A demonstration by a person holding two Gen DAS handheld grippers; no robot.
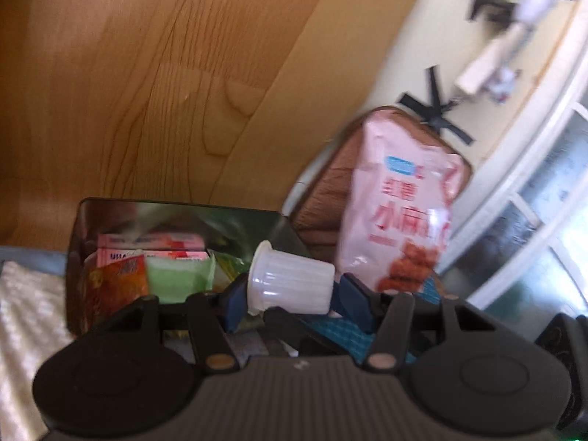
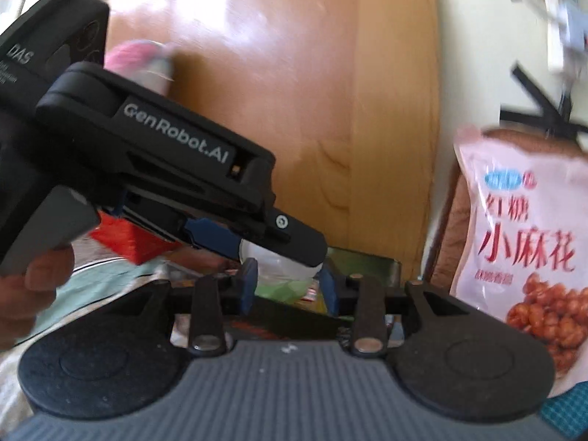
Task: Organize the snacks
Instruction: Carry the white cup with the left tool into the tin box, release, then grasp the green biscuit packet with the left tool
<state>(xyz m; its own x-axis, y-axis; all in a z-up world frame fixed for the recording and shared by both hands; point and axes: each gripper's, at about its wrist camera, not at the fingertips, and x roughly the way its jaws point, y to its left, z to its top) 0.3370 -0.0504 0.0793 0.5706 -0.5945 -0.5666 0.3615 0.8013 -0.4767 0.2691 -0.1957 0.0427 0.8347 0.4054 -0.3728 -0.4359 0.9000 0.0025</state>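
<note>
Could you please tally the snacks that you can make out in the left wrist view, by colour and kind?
Pink bag: 1
Pink boxes: 2
White cup: 1
Orange packet: 1
Green packet: 1
Total: 6 clearly visible; blur may hide others.

jelly cup: translucent white, ribbed | snack bag: pale pink, red lettering, blue badge, brown twists | tin: dark, glossy | packets: pink, green, orange | headboard: honey wood grain | cloth: teal check
</note>
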